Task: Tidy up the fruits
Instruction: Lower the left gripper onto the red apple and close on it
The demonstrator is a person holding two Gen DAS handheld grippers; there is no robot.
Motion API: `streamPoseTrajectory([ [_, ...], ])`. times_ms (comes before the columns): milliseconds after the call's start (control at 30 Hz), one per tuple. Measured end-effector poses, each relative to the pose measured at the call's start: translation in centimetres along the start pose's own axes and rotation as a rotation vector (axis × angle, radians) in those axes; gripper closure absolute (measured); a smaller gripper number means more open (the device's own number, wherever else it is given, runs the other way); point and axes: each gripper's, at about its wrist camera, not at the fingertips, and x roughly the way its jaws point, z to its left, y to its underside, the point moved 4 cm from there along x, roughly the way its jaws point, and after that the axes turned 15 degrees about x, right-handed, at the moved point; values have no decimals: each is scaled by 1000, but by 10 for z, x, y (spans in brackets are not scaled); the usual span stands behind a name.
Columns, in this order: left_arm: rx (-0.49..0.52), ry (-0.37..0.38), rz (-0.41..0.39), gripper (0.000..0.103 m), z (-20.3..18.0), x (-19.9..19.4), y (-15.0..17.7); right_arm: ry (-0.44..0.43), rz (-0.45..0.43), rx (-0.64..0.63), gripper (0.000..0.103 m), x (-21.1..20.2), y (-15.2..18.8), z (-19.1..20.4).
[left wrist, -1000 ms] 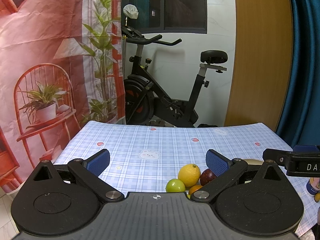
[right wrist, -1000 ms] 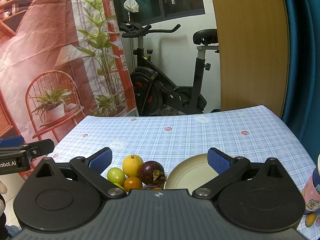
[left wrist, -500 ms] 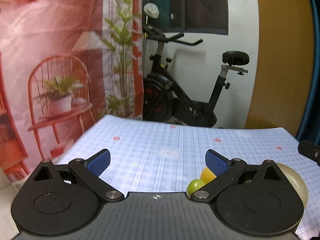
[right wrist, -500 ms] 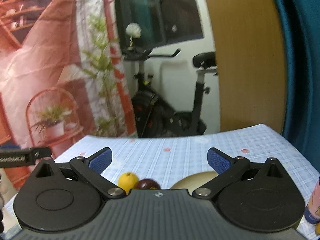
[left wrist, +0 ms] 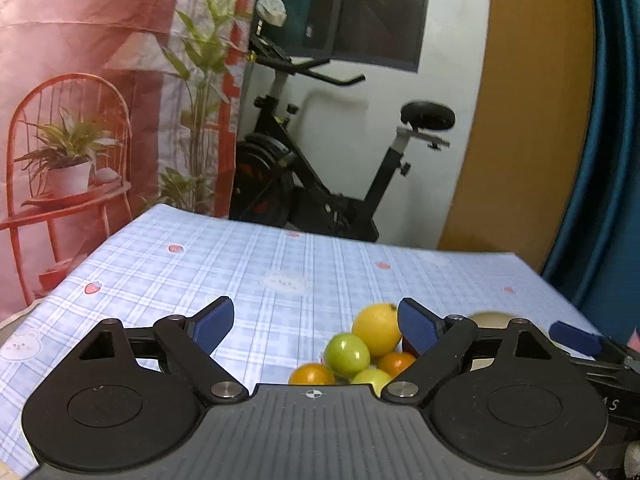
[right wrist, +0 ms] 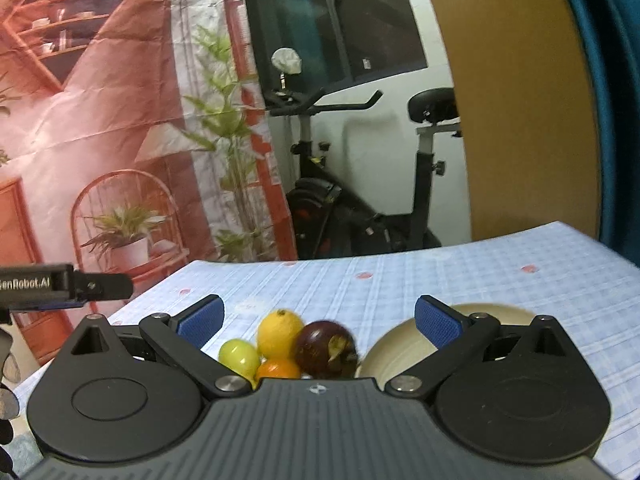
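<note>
1. The fruits sit in a tight cluster on the blue plaid tablecloth [left wrist: 248,276]: a yellow lemon [left wrist: 377,326], a green fruit [left wrist: 346,353] in front of it, two oranges [left wrist: 311,374] low in the left wrist view, and a second pale green fruit [left wrist: 370,378] partly hidden by the gripper body.
2. In the right wrist view the same pile shows the lemon [right wrist: 279,332], a dark purple mangosteen [right wrist: 325,348] touching it on the right, a yellow-green fruit [right wrist: 239,356] on the left and an orange [right wrist: 278,369] in front.
3. The left gripper [left wrist: 313,320] has its blue-padded fingers spread wide, holding nothing; the right-hand pad [left wrist: 418,326] overlaps the lemon's edge in the picture, though contact cannot be judged from this angle.
4. The right gripper [right wrist: 318,318] is likewise spread wide and empty, with the fruit pile framed between its fingers.
5. A cream plate [right wrist: 500,314] lies just beside the mangosteen, behind the right finger; its rim also peeks out in the left wrist view [left wrist: 486,319].
6. Writing: the left gripper's side, seen at the left edge of the right wrist view, reads "enRobot.AI" [right wrist: 28,283], the first letters cut off.
7. An exercise bike [left wrist: 320,184] stands behind the table.
</note>
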Motion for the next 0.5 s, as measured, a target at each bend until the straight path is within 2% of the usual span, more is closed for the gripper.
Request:
streamPoseTrajectory([
  [200, -27, -5, 101, 14, 19, 9, 8, -52, 78, 5, 0, 8, 11, 1],
  [367, -39, -16, 129, 15, 37, 9, 11, -89, 154, -107, 0, 13, 21, 22],
  [433, -43, 0, 133, 15, 40, 10, 14, -80, 197, -157, 2, 19, 29, 31],
  [500, -45, 25, 149, 15, 41, 12, 17, -107, 236, -204, 2, 22, 38, 39],
])
